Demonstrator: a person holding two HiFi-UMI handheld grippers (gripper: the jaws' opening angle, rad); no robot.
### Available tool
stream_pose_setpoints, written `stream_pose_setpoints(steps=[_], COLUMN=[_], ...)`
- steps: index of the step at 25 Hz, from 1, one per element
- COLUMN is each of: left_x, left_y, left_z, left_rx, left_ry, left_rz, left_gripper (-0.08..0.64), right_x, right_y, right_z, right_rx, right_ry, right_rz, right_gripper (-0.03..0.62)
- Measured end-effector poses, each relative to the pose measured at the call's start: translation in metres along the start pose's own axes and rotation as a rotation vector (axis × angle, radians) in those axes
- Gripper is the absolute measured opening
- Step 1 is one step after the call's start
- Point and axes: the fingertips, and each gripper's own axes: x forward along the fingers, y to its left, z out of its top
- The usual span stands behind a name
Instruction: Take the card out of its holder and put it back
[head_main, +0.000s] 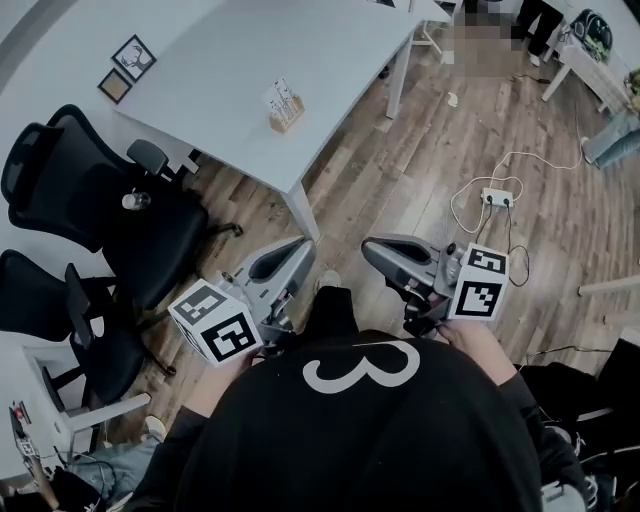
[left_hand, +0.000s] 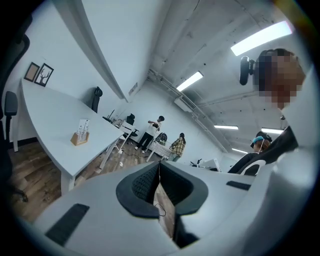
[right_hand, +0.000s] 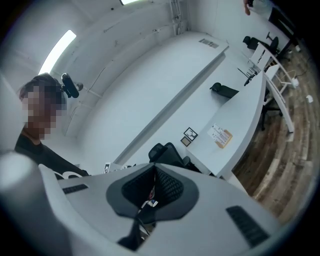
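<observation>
Standing in holder (head_main: 287, 121) on worktop (head_main: 300, 50) — card (head_main: 282, 96), prob. light, bendy; top edge looking best for pinching. L tongs (head_main: 298, 247), R tongs (head_main: 372, 250) — sitting shut, empty.

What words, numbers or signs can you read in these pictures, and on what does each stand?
"3": white, on the person's black shirt.
Card in its holder: print too small to read.
Marker cubes: square patterns only, no words.
Framed pictures: no readable text.
</observation>
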Motion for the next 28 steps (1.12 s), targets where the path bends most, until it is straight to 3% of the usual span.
stream_pose_setpoints(steps=[7, 12, 28], left_x=[0.053, 0.075, 0.114], left_y=[0.085, 0.149, 0.271], left_z=[0.062, 0.09, 0.114], left_rx=[-0.002, -0.02, 0.045], left_ry=[0.054, 0.08, 0.144], left_rz=[-0.022, 0.024, 0.129], left_gripper=[0.014, 0.015, 0.017], right_x=[0.06, 0.097, 0.151], right_y=[-0.07, -0.109, -0.188], right_z=[0.058, 0.083, 0.119], right_rx=[0.031, 0.044, 0.055], right_ry=[-0.035, -0.031, 0.016], right_rz=[-0.042, -0.072, -0.126], right_gripper=[0.011, 0.011, 0.011])
